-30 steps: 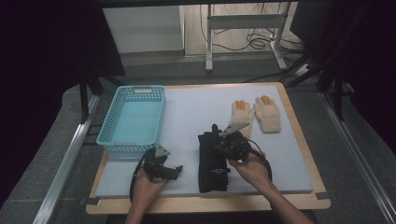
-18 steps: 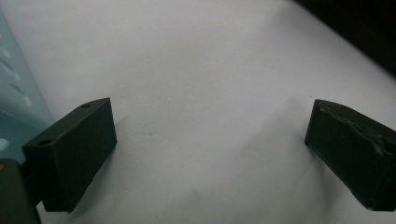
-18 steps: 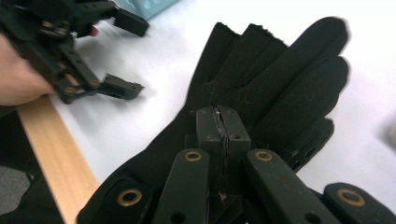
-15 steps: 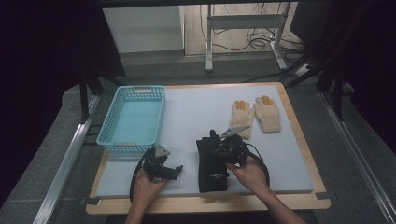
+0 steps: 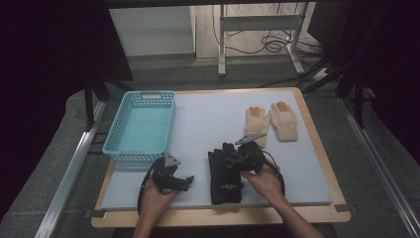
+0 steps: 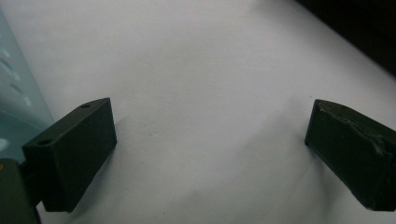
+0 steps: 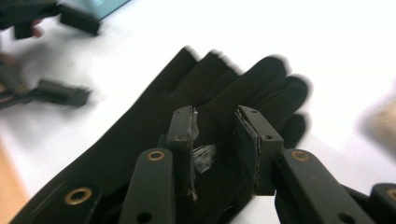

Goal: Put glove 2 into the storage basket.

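A pair of black gloves (image 5: 225, 181) lies flat on the pale mat near the front edge, fingers pointing away from the person. My right gripper (image 5: 225, 158) is low over the gloves' finger end. In the right gripper view its jaws (image 7: 215, 116) stand a narrow gap apart above the black gloves (image 7: 224, 88), and I see no fabric pinched between them. My left gripper (image 5: 185, 182) rests on the mat left of the gloves. Its jaws (image 6: 210, 126) are spread wide open with bare mat between them.
A light blue plastic basket (image 5: 148, 94) stands at the left of the mat, and its wall (image 6: 18, 93) is close beside my left gripper. Two tan gloves (image 5: 272, 121) lie at the back right. The mat (image 5: 213, 119) sits on a wooden board.
My right gripper has shifted slightly toward the person over the black gloves. The left gripper has stayed where it was.
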`<state>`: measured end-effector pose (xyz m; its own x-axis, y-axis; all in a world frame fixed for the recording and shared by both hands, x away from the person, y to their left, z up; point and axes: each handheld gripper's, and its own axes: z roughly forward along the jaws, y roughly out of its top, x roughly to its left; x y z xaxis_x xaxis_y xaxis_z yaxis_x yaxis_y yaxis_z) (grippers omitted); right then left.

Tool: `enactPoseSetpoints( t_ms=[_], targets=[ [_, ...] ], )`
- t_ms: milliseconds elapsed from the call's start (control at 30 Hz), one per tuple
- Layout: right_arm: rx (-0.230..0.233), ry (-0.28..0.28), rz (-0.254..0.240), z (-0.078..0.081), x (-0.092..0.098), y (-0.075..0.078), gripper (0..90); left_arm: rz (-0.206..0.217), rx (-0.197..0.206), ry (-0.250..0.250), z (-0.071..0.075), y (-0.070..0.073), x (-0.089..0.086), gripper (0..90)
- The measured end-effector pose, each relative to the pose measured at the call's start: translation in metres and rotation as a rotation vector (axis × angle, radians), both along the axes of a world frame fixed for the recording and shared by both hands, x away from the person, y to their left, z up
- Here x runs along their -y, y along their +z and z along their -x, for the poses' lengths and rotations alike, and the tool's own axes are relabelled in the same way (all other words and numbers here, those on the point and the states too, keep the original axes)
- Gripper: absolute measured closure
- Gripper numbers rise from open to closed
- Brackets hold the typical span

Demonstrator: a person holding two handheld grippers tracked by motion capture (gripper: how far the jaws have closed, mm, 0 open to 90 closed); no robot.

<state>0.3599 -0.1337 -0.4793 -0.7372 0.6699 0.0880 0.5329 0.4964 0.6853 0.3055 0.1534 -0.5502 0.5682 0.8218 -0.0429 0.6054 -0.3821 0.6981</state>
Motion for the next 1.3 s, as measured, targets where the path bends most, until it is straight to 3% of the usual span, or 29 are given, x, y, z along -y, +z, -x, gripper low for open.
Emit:
enactPoseSetpoints(
  t_ms=[100,200,267,300,367,433,667,700,767,900,967,1067,1300],
  targets=[
    [0.003,-0.011,-0.003,-0.016,-0.003,-0.003,66.2,-0.002,-0.002,-0.002,0.0,0.0,0.0,2.6],
    [-0.006,-0.028,0.014,-0.032,-0.012,-0.012,55.3,-0.002,-0.002,-0.002,0.0,0.0,0.0,2.5],
    [-0.014,-0.035,0.025,-0.04,-0.018,-0.018,53.4,-0.002,-0.002,-0.002,0.0,0.0,0.0,2.5],
    [-0.01,-0.042,0.042,-0.043,-0.021,-0.021,55.9,-0.002,-0.002,-0.002,0.0,0.0,0.0,2.6],
    [0.016,-0.045,0.083,-0.045,-0.025,-0.023,75.1,-0.002,-0.002,-0.002,0.0,0.0,0.0,2.6],
    [0.012,-0.032,0.091,-0.045,-0.026,-0.023,88.4,-0.002,-0.003,-0.002,0.0,0.0,0.0,2.6],
    [0.02,-0.026,0.063,-0.042,-0.02,-0.014,88.7,-0.003,-0.003,-0.002,0.0,0.0,0.0,2.5],
    [0.026,-0.03,0.036,-0.044,-0.018,-0.007,79.8,-0.003,-0.003,-0.002,0.0,0.0,0.0,2.5],
    [0.014,-0.036,0.029,-0.049,-0.02,-0.006,63.0,-0.003,-0.002,-0.002,0.0,0.0,0.0,2.5],
    [0.0,-0.05,0.062,-0.059,-0.03,-0.018,52.6,-0.003,-0.002,-0.002,0.0,0.0,0.0,2.6],
    [-0.008,-0.055,0.084,-0.062,-0.033,-0.027,59.2,-0.003,-0.002,-0.002,0.0,0.0,0.0,2.6],
    [0.008,-0.054,0.09,-0.059,-0.033,-0.03,83.5,-0.002,-0.003,-0.002,0.0,0.0,0.0,2.6],
    [0.067,-0.048,0.059,-0.045,-0.025,-0.004,85.5,-0.004,-0.002,-0.003,0.0,0.0,0.0,2.5]
  ],
)
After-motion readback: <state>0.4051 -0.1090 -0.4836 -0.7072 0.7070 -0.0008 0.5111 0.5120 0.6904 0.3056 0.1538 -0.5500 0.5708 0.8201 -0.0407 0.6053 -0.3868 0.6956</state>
